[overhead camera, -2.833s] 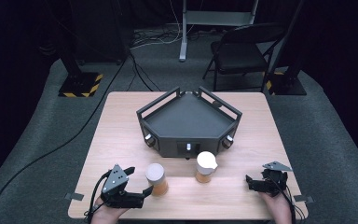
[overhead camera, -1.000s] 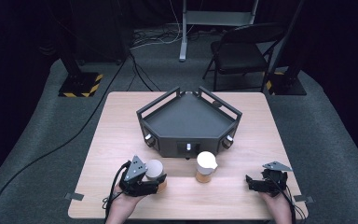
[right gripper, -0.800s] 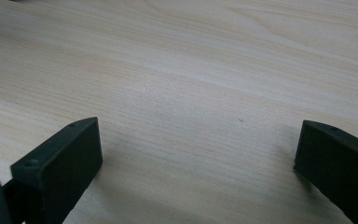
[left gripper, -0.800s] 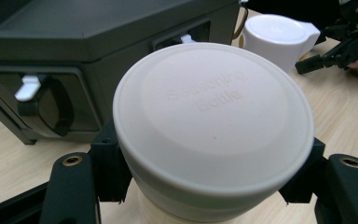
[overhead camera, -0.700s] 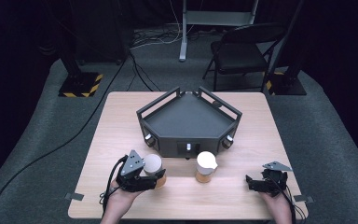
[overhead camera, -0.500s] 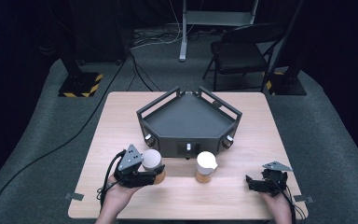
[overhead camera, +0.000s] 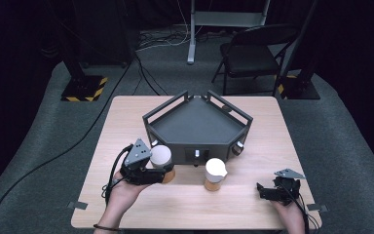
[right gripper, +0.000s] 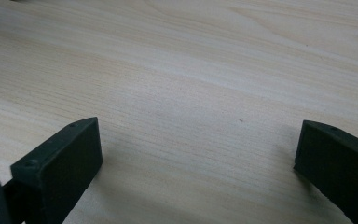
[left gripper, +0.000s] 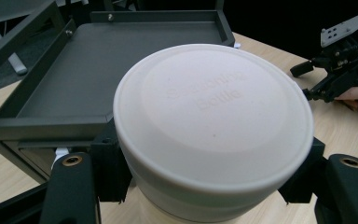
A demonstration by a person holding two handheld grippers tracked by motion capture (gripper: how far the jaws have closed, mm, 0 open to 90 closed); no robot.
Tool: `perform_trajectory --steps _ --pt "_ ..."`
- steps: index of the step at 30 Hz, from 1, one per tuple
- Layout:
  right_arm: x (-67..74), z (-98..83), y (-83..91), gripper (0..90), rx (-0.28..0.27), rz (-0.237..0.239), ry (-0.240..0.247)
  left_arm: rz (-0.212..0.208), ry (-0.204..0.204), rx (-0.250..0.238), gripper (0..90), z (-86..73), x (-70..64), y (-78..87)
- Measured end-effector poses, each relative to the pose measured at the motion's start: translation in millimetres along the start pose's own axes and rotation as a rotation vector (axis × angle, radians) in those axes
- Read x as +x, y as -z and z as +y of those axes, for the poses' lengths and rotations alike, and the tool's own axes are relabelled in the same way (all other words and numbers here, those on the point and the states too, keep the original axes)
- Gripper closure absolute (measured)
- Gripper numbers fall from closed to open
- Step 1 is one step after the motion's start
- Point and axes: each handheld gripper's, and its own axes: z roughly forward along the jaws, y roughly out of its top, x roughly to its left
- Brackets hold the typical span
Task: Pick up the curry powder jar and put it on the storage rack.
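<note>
Left tool (overhead camera: pixel 164 171): jaws clamped on either side of a seasoning bottle (overhead camera: pixel 161 163), just under its cap (left gripper: pixel 213 119); cap pale, round, with faint raised lettering; bottle body amber; the bottle sat at the front left corner of the dark tray stand (overhead camera: pixel 197 123), whether clear of the bench (overhead camera: pixel 126 117) could not be told from above.

Right tool (overhead camera: pixel 265 191): jaws spread wide with nothing between them; held low over bare wood, well to the right of the stand's front edge; grey three-cornered plate on top.

Second bottle (overhead camera: pixel 215 174): same pale cap, this one with a spout, amber body; upright on the bench just in front of the stand, near its front middle; well apart from both tools.

Tray stand: dark, angular, railed, empty flat deck; at the bench's middle; small knobs along its front face.

Folding chair (overhead camera: pixel 253 53): behind the stand, on the floor past the bench's far edge.
</note>
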Motion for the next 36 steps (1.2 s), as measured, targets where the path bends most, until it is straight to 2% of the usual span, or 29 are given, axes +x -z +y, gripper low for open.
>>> perform_trajectory --steps 6,9,17,23,29,32,36 --pt "0.0 0.0 0.0 0.0 0.000 0.000 0.000 -0.015 0.006 -0.015 33.1 12.0 6.5 -2.3" --pt "0.0 0.0 0.0 0.0 0.000 0.000 0.000 -0.020 0.010 -0.022 33.1 23.8 11.4 -4.8" --pt "-0.1 0.1 0.0 0.0 0.000 0.001 0.001 -0.002 0.005 -0.027 33.1 47.9 16.7 -11.2" --pt "-0.1 0.0 0.0 0.0 0.000 0.001 0.002 0.031 -0.001 -0.023 33.1 63.2 19.6 -24.8" --pt "-0.1 0.1 0.0 0.0 0.000 0.001 0.002 0.067 0.018 -0.029 33.1 72.6 21.9 -38.5" --pt "-0.2 0.2 0.0 0.0 0.001 0.002 0.002 0.072 0.037 -0.032 33.1 76.7 25.3 -45.3" --pt "-0.4 0.1 0.0 0.0 0.000 0.003 0.003 0.103 0.064 -0.039 33.1 82.3 28.2 -56.6"
